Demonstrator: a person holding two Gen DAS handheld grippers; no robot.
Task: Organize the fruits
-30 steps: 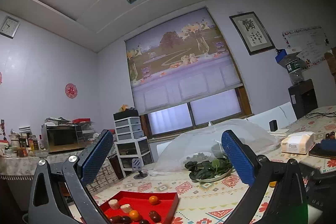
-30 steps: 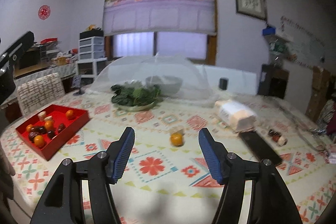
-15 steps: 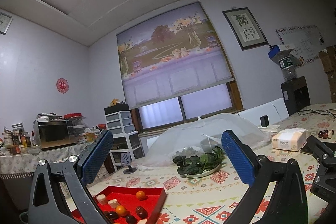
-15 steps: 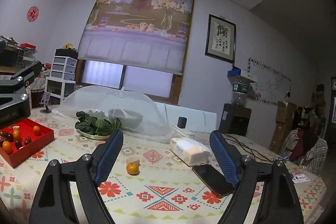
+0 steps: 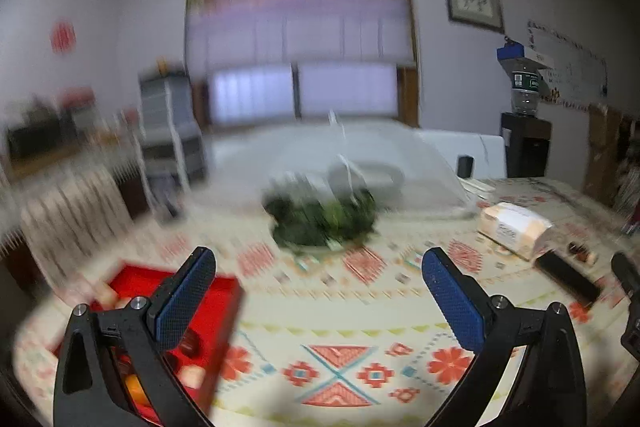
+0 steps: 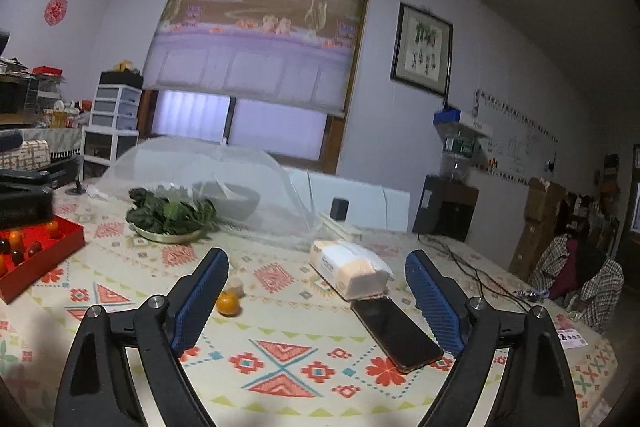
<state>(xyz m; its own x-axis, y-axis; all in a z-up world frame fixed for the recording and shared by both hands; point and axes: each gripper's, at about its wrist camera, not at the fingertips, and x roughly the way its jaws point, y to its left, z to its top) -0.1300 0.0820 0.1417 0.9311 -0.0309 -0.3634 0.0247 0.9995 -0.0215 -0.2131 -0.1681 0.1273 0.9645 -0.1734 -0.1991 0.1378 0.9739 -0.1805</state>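
Observation:
A small orange (image 6: 228,303) lies on the patterned tablecloth, just right of my right gripper's left finger, with a pale piece (image 6: 236,285) behind it. My right gripper (image 6: 316,259) hovers over the table; its jaws are opening and nothing is between them. The red tray (image 6: 44,251) at the left holds several small oranges and dark fruits. My left gripper (image 5: 316,263) is open and empty in a blurred view. The red tray (image 5: 216,291) sits under its left finger, which partly hides the fruit. The left gripper's body (image 6: 24,195) shows above the tray.
Mid-table stands a plate of greens (image 6: 172,219), and behind it a mesh food cover (image 6: 208,171) over a bowl. A tissue pack (image 6: 348,267) and a black phone (image 6: 396,331) lie to the right. A person in a checked shirt (image 6: 580,283) sits at the far right.
The left gripper's view swung down and to the right, from ceiling and window to the tabletop, and is now blurred. The right gripper's jaws widened, and the orange now sits by its left finger.

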